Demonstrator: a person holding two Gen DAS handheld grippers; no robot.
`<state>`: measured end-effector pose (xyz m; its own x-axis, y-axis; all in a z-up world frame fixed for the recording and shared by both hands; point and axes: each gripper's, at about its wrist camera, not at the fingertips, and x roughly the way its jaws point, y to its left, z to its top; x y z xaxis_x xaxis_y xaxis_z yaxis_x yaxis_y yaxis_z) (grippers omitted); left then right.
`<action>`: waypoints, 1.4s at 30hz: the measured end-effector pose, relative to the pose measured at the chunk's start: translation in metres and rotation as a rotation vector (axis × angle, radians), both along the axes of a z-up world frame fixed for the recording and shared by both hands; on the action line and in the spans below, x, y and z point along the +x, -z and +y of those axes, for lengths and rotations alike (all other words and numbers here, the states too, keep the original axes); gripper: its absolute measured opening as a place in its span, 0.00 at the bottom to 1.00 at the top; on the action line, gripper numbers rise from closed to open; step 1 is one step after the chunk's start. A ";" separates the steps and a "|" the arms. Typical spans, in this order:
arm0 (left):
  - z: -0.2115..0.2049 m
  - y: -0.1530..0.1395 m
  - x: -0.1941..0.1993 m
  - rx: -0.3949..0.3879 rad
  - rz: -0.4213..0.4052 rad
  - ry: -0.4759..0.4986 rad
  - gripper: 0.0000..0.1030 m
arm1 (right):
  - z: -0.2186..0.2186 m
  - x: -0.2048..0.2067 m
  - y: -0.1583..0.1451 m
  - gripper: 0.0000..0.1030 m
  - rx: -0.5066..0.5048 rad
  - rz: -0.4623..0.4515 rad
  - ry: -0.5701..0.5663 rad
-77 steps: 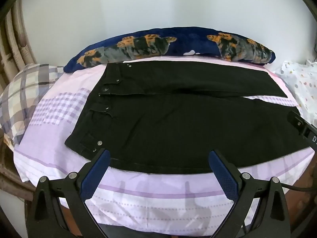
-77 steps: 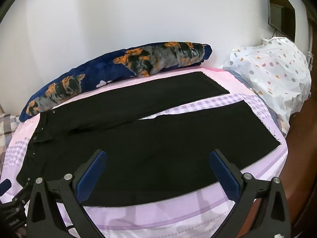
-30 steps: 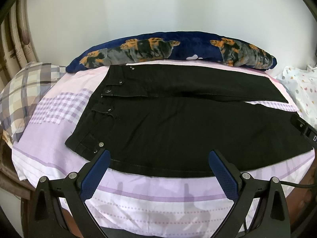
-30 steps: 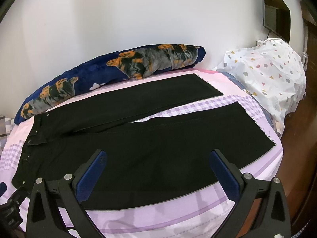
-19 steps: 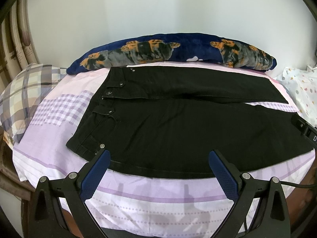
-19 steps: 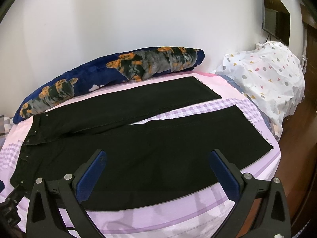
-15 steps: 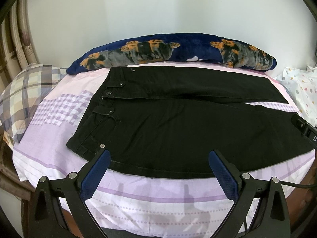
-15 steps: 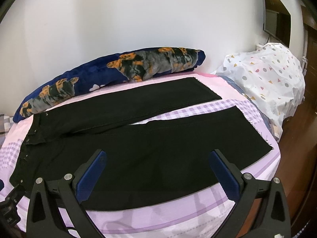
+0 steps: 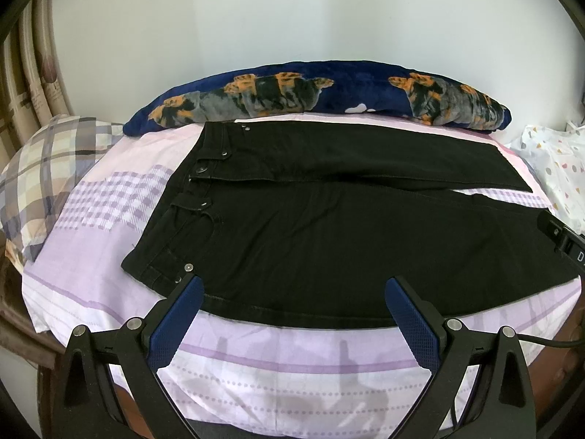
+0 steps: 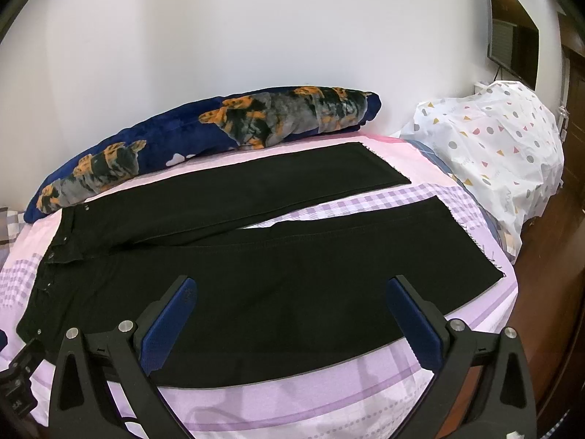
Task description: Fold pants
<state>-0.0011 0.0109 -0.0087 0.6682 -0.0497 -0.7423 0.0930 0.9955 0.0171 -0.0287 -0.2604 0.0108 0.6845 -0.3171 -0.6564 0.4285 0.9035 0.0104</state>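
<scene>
Pants [image 9: 329, 226] flat on bed [image 9: 109, 197], legs spread in a V, waistband left, no fold yet. Over the last seconds both views pull back slightly; cloth unmoved. Left hand-held gripper [image 9: 292, 314] and right hand-held gripper [image 10: 292, 314] spread wide, empty, hovering over near edge. Likely lining up the first grab.

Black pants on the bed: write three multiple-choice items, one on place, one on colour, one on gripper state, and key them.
1. The waistband of the black denim pants lies nearest:
A. plaid pillow
B. dotted white cover
C. floor

2. The long plush bolster behind the pants is mainly:
A. red
B. navy blue
C. green

3. The left gripper and right gripper are:
A. both open, empty
B. both clamped on cloth
C. one shut

Key: A, buttons face the plaid side; B, navy with orange patches; A, fingers spread, nothing between.
</scene>
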 end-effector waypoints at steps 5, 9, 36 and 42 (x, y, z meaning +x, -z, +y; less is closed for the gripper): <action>0.000 0.000 0.000 0.000 0.000 0.001 0.96 | 0.000 0.000 0.000 1.00 -0.001 -0.001 -0.001; 0.000 0.001 0.000 -0.001 0.004 0.001 0.96 | 0.001 0.000 0.001 1.00 0.000 0.003 -0.003; 0.108 0.007 0.112 -0.063 0.075 -0.150 0.81 | 0.001 0.049 0.025 1.00 0.135 0.144 -0.076; 0.157 0.000 0.181 -0.114 0.076 -0.168 0.73 | 0.002 0.094 0.013 1.00 0.169 0.140 -0.121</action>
<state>0.1802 0.1678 -0.0090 0.6162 -0.0289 -0.7871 -0.0781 0.9922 -0.0976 0.0656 -0.2580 -0.0019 0.6093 -0.1164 -0.7843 0.3255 0.9387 0.1135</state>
